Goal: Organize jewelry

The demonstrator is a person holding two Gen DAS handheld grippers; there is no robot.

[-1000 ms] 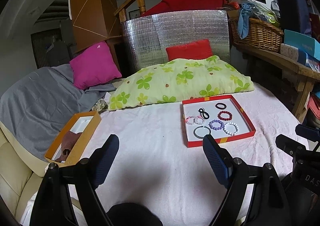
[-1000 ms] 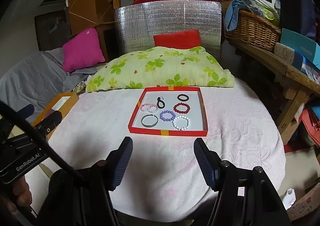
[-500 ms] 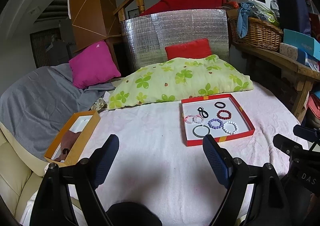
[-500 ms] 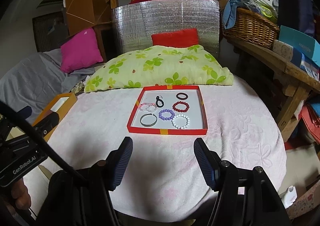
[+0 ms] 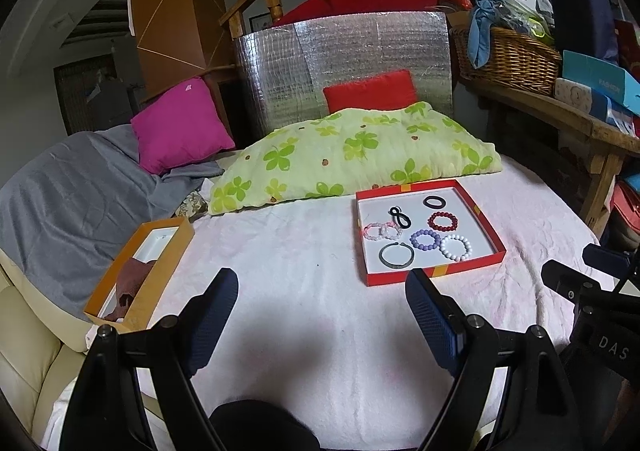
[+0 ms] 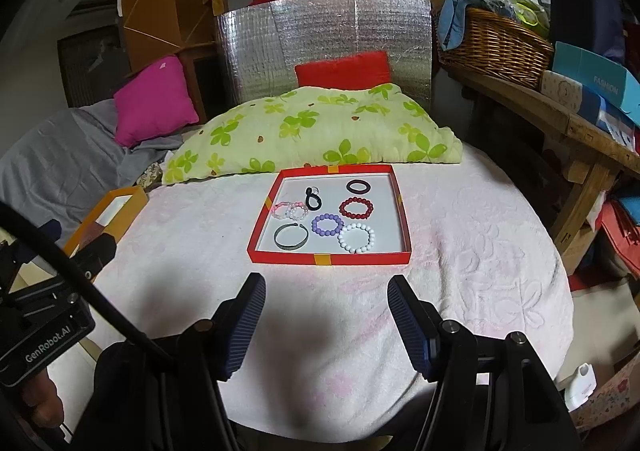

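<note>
Soft indoor light falls evenly on the pale tablecloth (image 6: 460, 271), with dim grey shadows pooling just before the near edge. Both fisheye views bend hard toward black corners, and the silver foil panel (image 5: 344, 63) behind glints mildly.

"FASHION" on blue box (image 6: 600, 85)

Each black-framed handheld gripper, left (image 5: 320, 315) and right (image 6: 326, 315), carries two dark blue ribbed finger pads (image 6: 245, 325) on silver-screwed arms, with white "GenRobot.AI" lettering and a black cable (image 6: 92, 293) at nine o'clock in the right view.
</note>
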